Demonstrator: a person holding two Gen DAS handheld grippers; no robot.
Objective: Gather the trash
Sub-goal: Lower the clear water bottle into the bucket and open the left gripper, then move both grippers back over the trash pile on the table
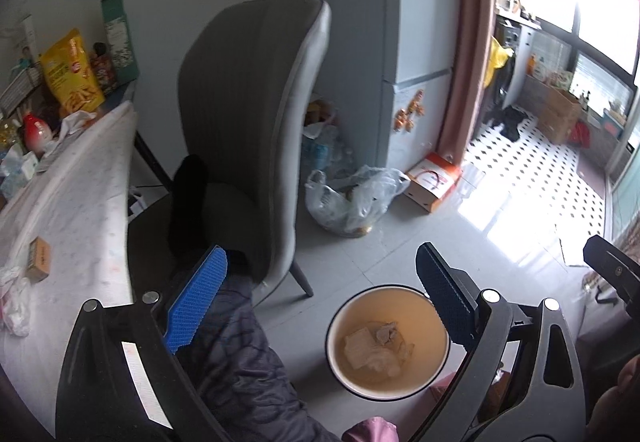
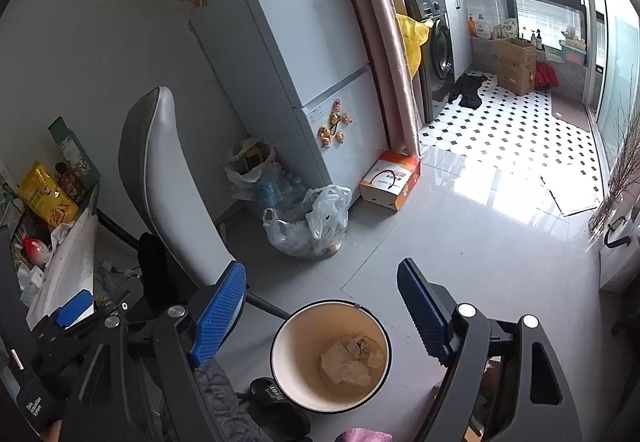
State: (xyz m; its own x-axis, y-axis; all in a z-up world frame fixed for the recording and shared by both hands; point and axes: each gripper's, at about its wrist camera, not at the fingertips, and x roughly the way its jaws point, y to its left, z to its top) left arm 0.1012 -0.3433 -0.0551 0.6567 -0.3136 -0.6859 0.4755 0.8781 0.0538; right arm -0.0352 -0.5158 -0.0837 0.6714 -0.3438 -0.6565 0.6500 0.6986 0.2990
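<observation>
A round trash bin point(image 1: 386, 342) with a dark rim and tan inside stands on the grey floor, with crumpled tissues point(image 1: 376, 352) in its bottom. It also shows in the right wrist view point(image 2: 330, 356), tissues point(image 2: 350, 360) inside. My left gripper point(image 1: 320, 290) is open and empty, held above the bin and my knee. My right gripper point(image 2: 322, 300) is open and empty, just above the bin's far rim. On the marbled table point(image 1: 80, 202) at left lie crumpled white tissues point(image 1: 14, 306) and a small brown box point(image 1: 39, 258).
A grey chair point(image 1: 248, 122) stands by the table. A clear plastic bag of rubbish point(image 2: 308, 220) and an orange-white carton point(image 2: 390, 178) sit on the floor by the fridge point(image 2: 296, 42). Snack bags point(image 1: 72, 72) crowd the table's far end. A black slipper point(image 2: 276, 406) lies beside the bin.
</observation>
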